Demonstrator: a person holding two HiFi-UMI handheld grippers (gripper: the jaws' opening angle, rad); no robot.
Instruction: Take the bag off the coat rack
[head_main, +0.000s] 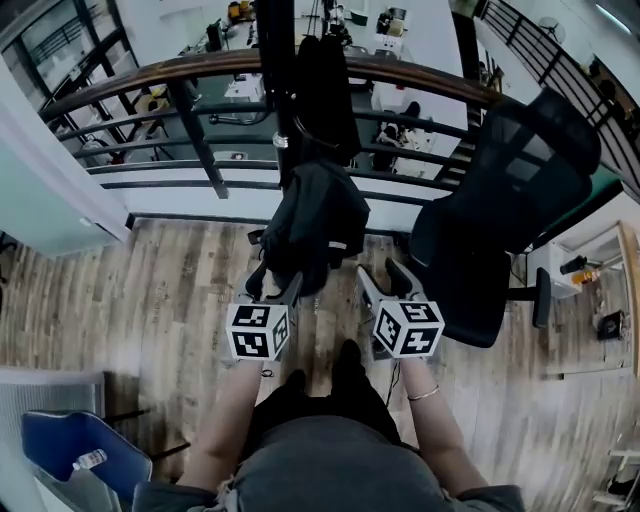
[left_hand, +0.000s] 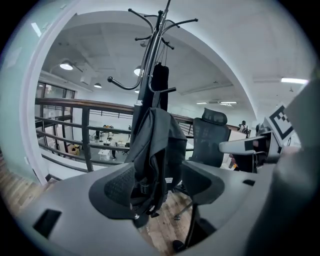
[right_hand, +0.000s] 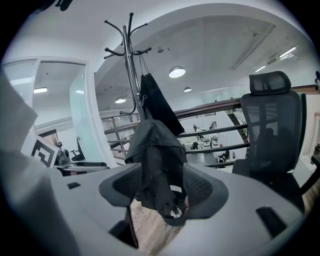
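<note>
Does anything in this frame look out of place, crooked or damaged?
Nothing stands out. The black bag hangs slumped from the coat rack by the railing, the office chair stands upright beside it, and the wood floor shows no spill.

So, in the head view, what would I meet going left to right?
Blue container → left gripper → right gripper → black office chair. The bag overlaps the grippers' span, so it is left out.
</note>
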